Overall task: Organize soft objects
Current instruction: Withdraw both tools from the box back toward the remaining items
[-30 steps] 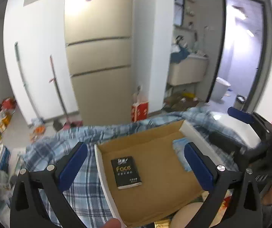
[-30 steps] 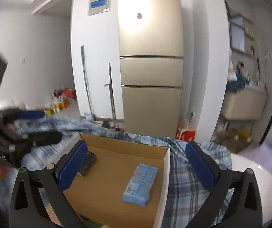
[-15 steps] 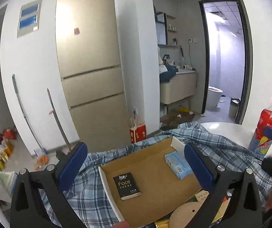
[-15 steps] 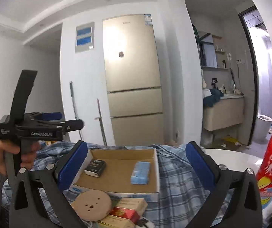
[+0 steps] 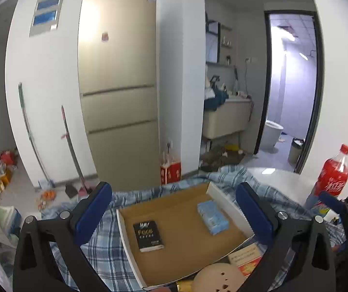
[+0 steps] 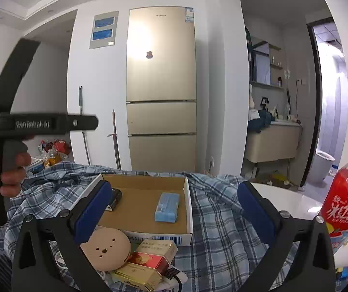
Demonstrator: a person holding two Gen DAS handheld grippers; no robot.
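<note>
1. On the plaid cloth point(image 6: 222, 233) sits an open cardboard box point(image 6: 188, 209) holding a blue tissue pack point(image 6: 166, 207) at its right side and a black pack point(image 5: 148, 235) at its left.
2. Both grippers hover above it: the left gripper point(image 5: 174, 214) and right gripper point(image 6: 171, 214) have jaws spread wide, holding nothing.
3. Outside the box, touching its near wall, lie a tan disc point(image 6: 106, 248) and red-and-gold cartons point(image 6: 149, 260).
4. The tissue pack looks light and squashy; I would pinch it gently across its short sides, since its wrapper may slip.
</note>
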